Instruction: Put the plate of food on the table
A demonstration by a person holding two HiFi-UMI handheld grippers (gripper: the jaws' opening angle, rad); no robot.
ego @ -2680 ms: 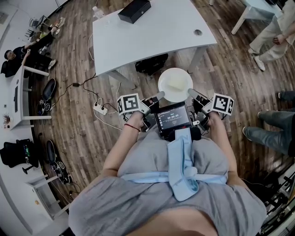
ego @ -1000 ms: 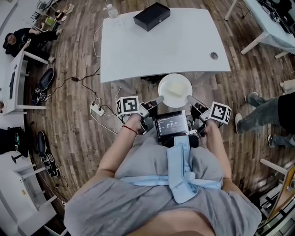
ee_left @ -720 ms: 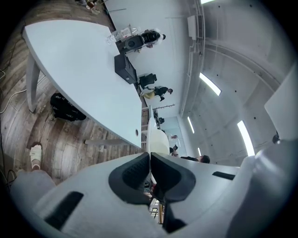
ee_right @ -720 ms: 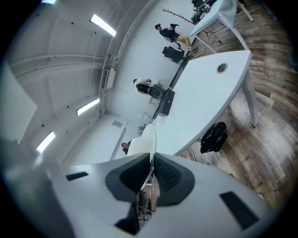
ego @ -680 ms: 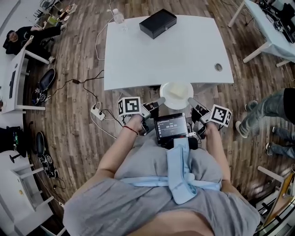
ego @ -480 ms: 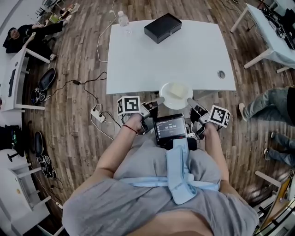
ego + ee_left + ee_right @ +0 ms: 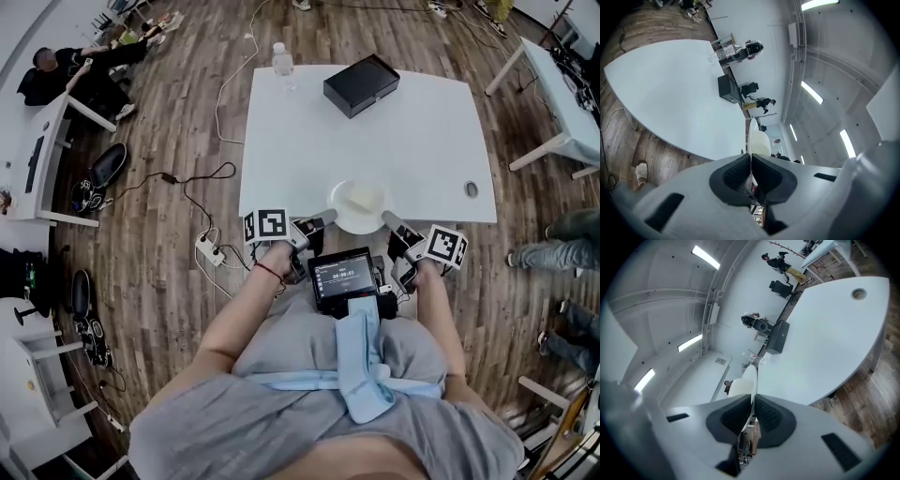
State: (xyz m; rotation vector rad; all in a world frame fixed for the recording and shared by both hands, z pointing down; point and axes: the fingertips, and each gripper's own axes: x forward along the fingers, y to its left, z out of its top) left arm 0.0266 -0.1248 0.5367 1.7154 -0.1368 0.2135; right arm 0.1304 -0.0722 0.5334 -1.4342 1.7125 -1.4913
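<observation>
**Plate at the table's near edge**

The left gripper point(image 7: 327, 217) and right gripper point(image 7: 388, 219) each clamp the plate point(image 7: 345, 218) by its rim (one on each side). It hangs over the white table's point(image 7: 375, 131) near edge, with pale food point(image 7: 365, 198) on it.

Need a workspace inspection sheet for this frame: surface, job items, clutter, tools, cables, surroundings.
Surface: white rectangular table, mostly bare, round grommet hole near right corner.
Job's things: round white plate carrying pale food, held over the table's near edge.
Clutter: flat black box and clear water bottle at the far side.
Tools: left tool and right tool each shut on the plate's rim, opposite sides.
Cables: white power strip and black cable on the wooden floor.
Surroundings: seated person far left.
</observation>
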